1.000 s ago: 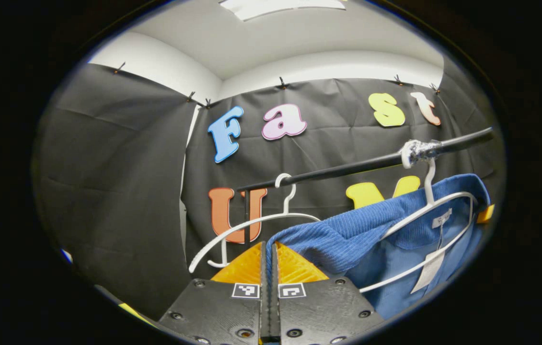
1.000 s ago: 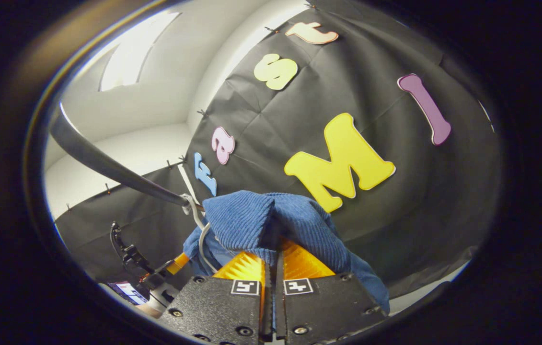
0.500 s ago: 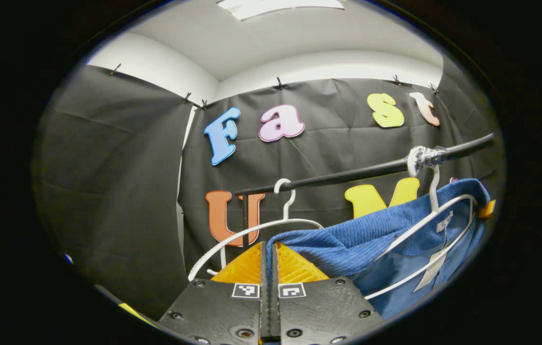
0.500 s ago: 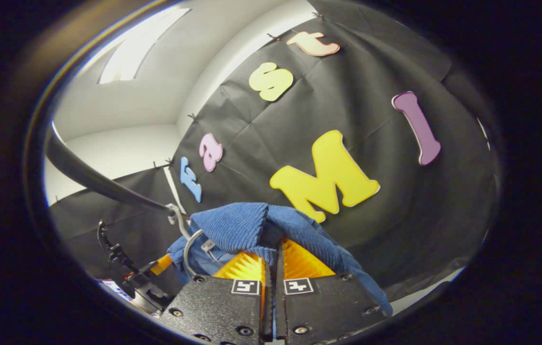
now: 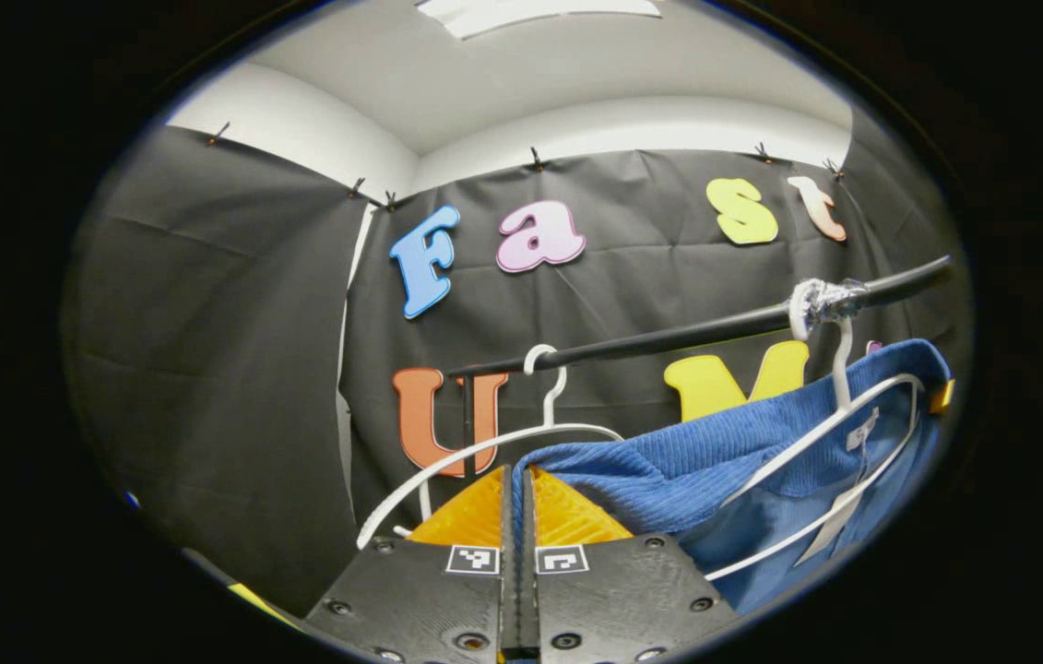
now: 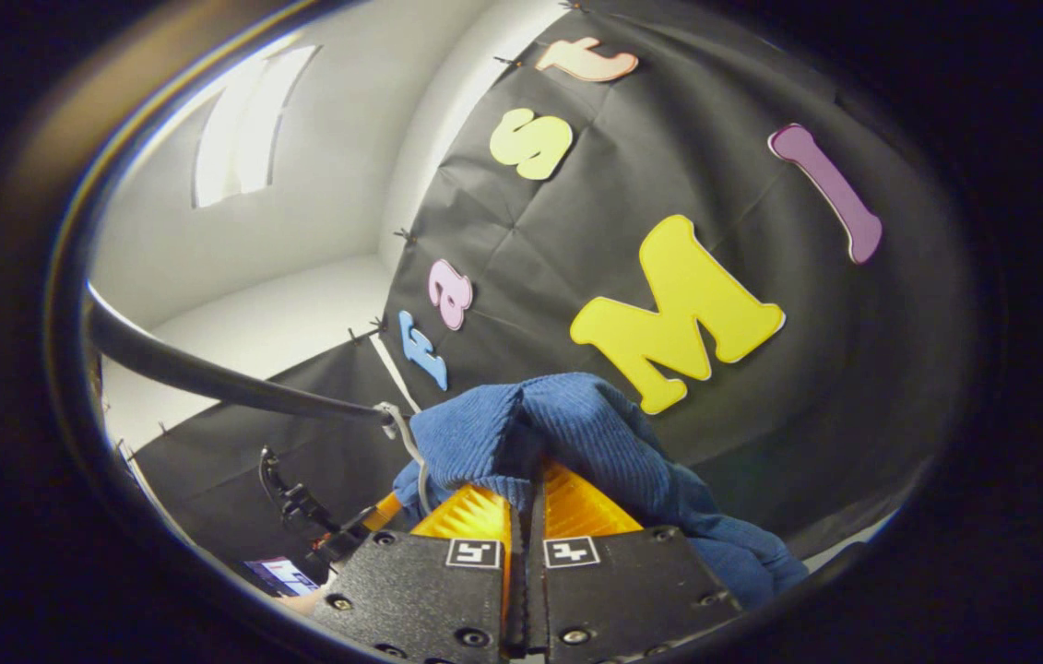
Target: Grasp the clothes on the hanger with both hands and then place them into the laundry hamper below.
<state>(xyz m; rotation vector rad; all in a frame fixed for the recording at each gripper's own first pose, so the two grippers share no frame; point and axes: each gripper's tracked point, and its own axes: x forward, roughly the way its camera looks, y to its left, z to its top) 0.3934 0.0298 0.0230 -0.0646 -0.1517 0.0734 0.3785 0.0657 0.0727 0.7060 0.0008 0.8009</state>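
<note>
Since half a second ago the right gripper view has tilted, so the black rail lies flatter there and the blue garment sits a little more to the right, while the left gripper view has hardly changed; the blue ribbed garment still hangs partly on the white hanger; the left gripper has its two fingers pressed together on a fold of the cloth at the shoulder, and the right gripper is closed in the same way on a bunched fold of the same garment; the left gripper view gives what the other does not: a second, bare white hanger on the black rail, the taped hook of the loaded hanger, and a white label inside the neck; the right gripper view gives the far gripper at its lower left, with black cables and a small lit screen, too small to make out; of the loaded hanger it gives a short piece of white wire beside the cloth; the lower part of the garment is cut off in both views.
</note>
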